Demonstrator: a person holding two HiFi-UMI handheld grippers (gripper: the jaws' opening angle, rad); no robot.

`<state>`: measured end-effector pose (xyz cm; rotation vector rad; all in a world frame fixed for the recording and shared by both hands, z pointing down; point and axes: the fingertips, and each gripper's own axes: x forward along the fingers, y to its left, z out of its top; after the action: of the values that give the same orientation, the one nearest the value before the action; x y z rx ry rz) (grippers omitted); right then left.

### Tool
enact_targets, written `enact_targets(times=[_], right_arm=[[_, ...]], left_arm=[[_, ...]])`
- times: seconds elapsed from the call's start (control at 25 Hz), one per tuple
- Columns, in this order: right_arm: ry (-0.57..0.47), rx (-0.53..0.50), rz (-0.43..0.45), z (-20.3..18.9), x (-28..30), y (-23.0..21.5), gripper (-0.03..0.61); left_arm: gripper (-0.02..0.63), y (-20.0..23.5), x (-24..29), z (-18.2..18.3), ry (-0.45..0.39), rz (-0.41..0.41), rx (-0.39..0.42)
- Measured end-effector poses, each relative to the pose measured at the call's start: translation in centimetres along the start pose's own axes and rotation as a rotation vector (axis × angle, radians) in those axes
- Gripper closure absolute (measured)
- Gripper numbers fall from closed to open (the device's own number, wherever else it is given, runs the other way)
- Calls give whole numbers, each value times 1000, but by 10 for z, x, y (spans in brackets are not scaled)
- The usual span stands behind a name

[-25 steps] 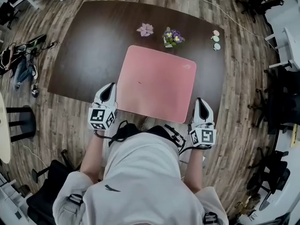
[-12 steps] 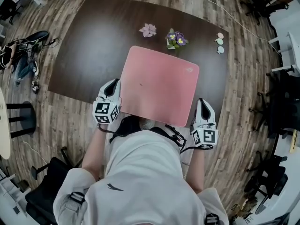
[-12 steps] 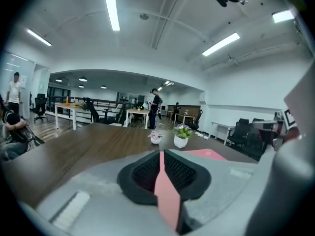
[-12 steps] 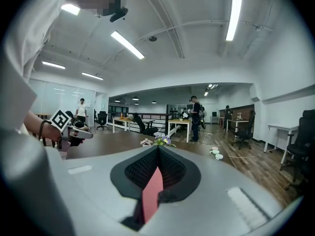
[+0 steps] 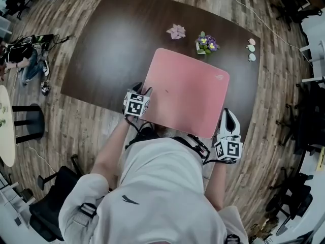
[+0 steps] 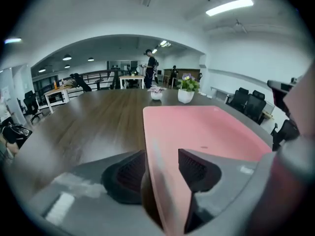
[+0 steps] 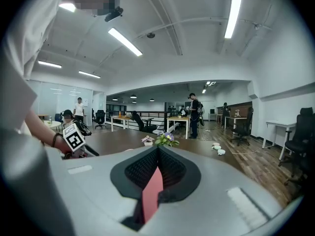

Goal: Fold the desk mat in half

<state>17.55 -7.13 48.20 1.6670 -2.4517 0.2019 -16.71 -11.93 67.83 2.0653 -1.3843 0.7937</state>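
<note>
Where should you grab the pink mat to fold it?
Probably by its two near corners, coming from the person's side: the mat is thin and flat, and that edge sits at the table rim. The right gripper pinches one corner; the left gripper has jaws opening around the other.

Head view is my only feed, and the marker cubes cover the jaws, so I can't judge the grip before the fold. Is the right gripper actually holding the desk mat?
Observer: Yes. In the right gripper view, the right gripper is shut on the mat. A pink strip of it is pinched between the closed jaws.
Operator: And the left one?
Observer: It isn't gripping. In the left gripper view, the left gripper has its jaws opening. The mat's near edge stands between them, and neither jaw presses on it.
</note>
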Motion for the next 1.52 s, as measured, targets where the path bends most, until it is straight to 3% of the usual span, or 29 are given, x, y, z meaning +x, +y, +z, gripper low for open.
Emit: enact_targets(times=[0.12, 0.32, 0.64, 0.92, 1.04, 1.24, 1.4, 1.52], right_arm=[[17, -15, -13, 1, -4, -1, 574], [29, -2, -34, 0, -6, 3, 574], [62, 17, -20, -14, -2, 11, 574], [87, 21, 5, -20, 4, 16, 574], [87, 26, 6, -21, 3, 17, 574], [83, 40, -7, -25, 0, 13, 574], [70, 53, -26, -23, -4, 5, 574], [62, 73, -45, -24, -9, -2, 574]], left_arm=[[389, -7, 22, -21, 111, -12, 28], [393, -3, 18, -23, 141, -39, -31], [398, -5, 23, -23, 215, -17, -43], [498, -16, 28, -22, 196, -12, -59], [509, -17, 26, -21, 185, -22, -58], [513, -14, 16, -16, 119, -84, -125], [515, -23, -2, 4, 54, -114, -143], [518, -42, -16, 28, -1, -186, -210]])
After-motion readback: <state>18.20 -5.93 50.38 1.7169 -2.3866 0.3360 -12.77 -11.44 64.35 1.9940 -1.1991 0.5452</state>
